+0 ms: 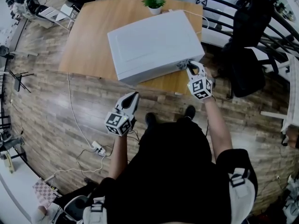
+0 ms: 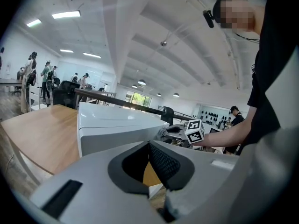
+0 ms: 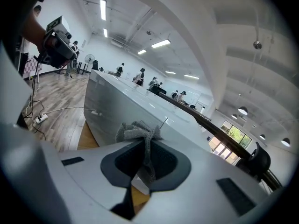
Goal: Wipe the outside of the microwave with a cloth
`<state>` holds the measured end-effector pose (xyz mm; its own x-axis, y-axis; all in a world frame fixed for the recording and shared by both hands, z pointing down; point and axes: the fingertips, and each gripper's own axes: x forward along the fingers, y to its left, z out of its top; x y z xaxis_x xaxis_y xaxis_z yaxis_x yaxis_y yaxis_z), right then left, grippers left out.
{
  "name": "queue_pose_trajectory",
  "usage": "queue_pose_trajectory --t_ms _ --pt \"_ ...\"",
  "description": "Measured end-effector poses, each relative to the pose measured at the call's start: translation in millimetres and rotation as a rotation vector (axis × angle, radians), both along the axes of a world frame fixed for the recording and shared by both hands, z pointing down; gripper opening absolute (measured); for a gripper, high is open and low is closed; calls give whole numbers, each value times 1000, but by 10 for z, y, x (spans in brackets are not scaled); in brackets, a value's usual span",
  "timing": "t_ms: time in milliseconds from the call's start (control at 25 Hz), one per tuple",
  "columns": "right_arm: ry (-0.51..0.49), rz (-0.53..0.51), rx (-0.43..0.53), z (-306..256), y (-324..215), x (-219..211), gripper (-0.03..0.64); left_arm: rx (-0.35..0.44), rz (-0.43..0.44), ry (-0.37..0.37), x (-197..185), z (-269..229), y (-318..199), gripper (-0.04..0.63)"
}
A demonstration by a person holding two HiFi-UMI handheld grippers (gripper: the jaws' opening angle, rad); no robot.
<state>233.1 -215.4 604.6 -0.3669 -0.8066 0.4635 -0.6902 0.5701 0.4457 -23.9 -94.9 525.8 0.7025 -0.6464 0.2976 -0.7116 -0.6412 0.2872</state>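
The table [image 1: 88,45] fills the upper middle of the head view. The microwave [image 1: 154,43] sits on it toward the lower right edge, near where I stand, so I can get at its near side and top without leaning.

My right claw [image 1: 191,68] is at the microwave's lower right corner in that view. It is clamped on the cloth [image 3: 138,132]. In the right gripper view the grey knit runs down between the two pads and bunches into a wad just past the tips. I judge it is held that way so that fabric, and not the hard jaw ends, meets the white shell. The wad lies against or just beside the corner, and I cannot tell which. That corner looks like a sensible place to begin a stroke along the side.

My left claw [image 1: 134,96] hangs lower and to the left in the head view, off the table and over the floor. Its jaws are together at the tips with nothing between them. It has no part in the wiping here, so I keep it out of the way.
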Motion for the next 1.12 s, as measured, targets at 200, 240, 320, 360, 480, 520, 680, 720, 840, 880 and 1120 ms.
queue_pose_trajectory --t_ms 200,240,320,360,480,520,680,720,840,880,1120 --pt "20 -10 -32 155 0 -4 34 -13 -27 5 -76 -22 11 3" --pt "26 -12 -38 189 2 1 34 -18 -32 6 -88 -25 21 3" --pt "32 -15 -47 245 2 5 34 -17 -39 -2 -135 1 34 3" --pt "34 -18 -51 267 2 0 34 -14 -42 -6 -166 20 38 3" --pt "43 -27 -59 321 4 -6 34 -22 -58 -4 -204 13 43 3" --pt "47 -30 -61 336 5 -4 34 -23 -62 -3 -206 9 44 3" --pt "62 -40 -66 397 6 -21 34 -26 -76 2 -206 5 49 3" --pt "63 -43 -68 409 5 -35 34 -28 -79 3 -211 4 53 3" --pt "59 -43 -75 435 15 -63 34 -32 -83 1 -240 15 69 3" --pt "59 -42 -76 443 20 -66 34 -32 -84 1 -250 19 75 3" --pt "71 -33 -82 454 -9 -81 34 -31 -92 4 -318 33 94 3"
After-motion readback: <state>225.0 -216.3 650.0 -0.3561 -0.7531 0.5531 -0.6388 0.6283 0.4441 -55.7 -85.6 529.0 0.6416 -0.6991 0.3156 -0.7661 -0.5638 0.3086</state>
